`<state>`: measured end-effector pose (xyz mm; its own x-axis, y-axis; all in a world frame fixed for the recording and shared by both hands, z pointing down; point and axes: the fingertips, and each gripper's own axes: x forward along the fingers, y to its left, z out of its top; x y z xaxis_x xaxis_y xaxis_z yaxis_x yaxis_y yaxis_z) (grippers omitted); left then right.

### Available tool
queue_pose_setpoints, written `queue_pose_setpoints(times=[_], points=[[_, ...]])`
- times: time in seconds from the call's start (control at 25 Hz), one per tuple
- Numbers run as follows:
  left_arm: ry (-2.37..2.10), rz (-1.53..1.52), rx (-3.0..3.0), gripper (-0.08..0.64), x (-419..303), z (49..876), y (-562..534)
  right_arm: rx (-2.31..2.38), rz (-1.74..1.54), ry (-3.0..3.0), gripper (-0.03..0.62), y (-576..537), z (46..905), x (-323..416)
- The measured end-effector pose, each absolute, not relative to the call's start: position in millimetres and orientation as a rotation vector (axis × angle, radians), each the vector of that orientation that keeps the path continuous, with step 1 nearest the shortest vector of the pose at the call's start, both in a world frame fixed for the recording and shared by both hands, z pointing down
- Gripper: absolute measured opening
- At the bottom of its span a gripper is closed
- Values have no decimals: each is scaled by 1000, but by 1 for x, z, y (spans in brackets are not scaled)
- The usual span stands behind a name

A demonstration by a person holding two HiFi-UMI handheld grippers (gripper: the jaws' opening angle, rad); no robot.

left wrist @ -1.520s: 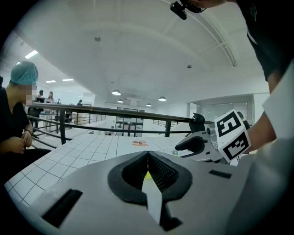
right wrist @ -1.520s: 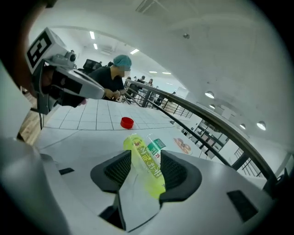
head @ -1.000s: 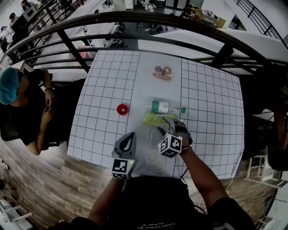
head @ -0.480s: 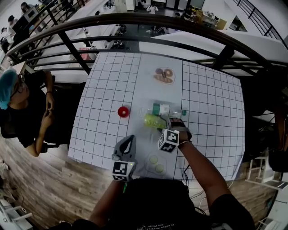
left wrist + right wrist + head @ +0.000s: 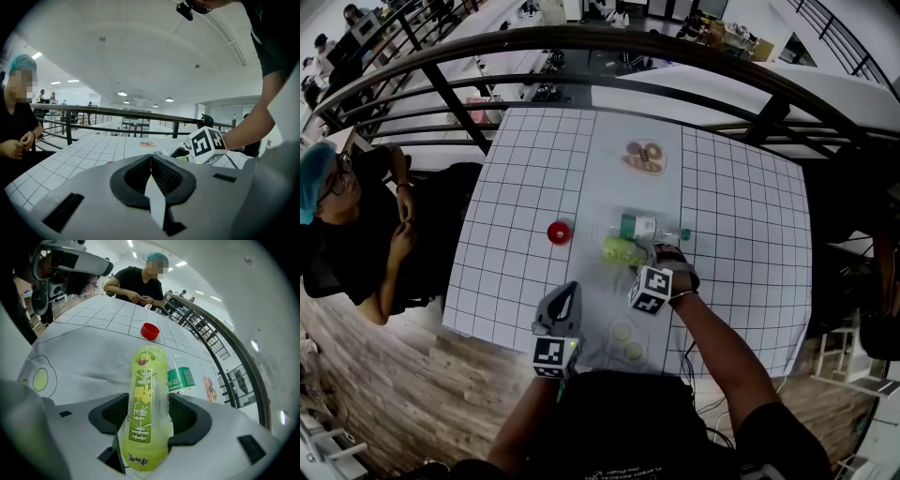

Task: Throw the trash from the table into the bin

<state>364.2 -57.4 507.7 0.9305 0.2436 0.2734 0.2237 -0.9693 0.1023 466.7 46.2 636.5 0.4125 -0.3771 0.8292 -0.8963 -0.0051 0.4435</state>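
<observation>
We see the yellow-green bottle (image 5: 622,250) lying on its side on the gridded table (image 5: 525,187). In the head view it is at about 11 o'clock from the right gripper's marker cube, with its long axis running roughly 9 to 3 o'clock. The right gripper (image 5: 645,260) is far nearer than the left and is already over the bottle.

In the right gripper view the bottle runs from 6 up to 12 o'clock through the gap. One pad stands at 9 o'clock and the other at 3 o'clock, so the jaws cross its short width. The jaws have just been opening and stand wide. The pads sit just beside the bottle's sides, and we judge they are not yet pressing, so closing comes next.

A clear bottle with a green label (image 5: 637,226) lies just beyond at 12 o'clock, near enough to be nudged.

The left gripper (image 5: 151,173) waits at 7 o'clock from the yellow-green bottle, well apart, its jaws together on nothing. We see no bin in any view.
</observation>
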Motion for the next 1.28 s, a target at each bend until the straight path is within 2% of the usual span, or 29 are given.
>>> queue_pose_setpoints(times=[0.36, 0.72, 1.28], points=[[359, 430, 3017, 23, 362, 504, -62, 1637, 564, -1129, 281, 47, 621, 462], [377, 410, 3010, 23, 362, 501, -61, 1883, 615, -1171, 281, 33, 564, 448], [452, 341, 3008, 23, 355, 484, -64, 2484, 460, -1072, 281, 38, 476, 431]])
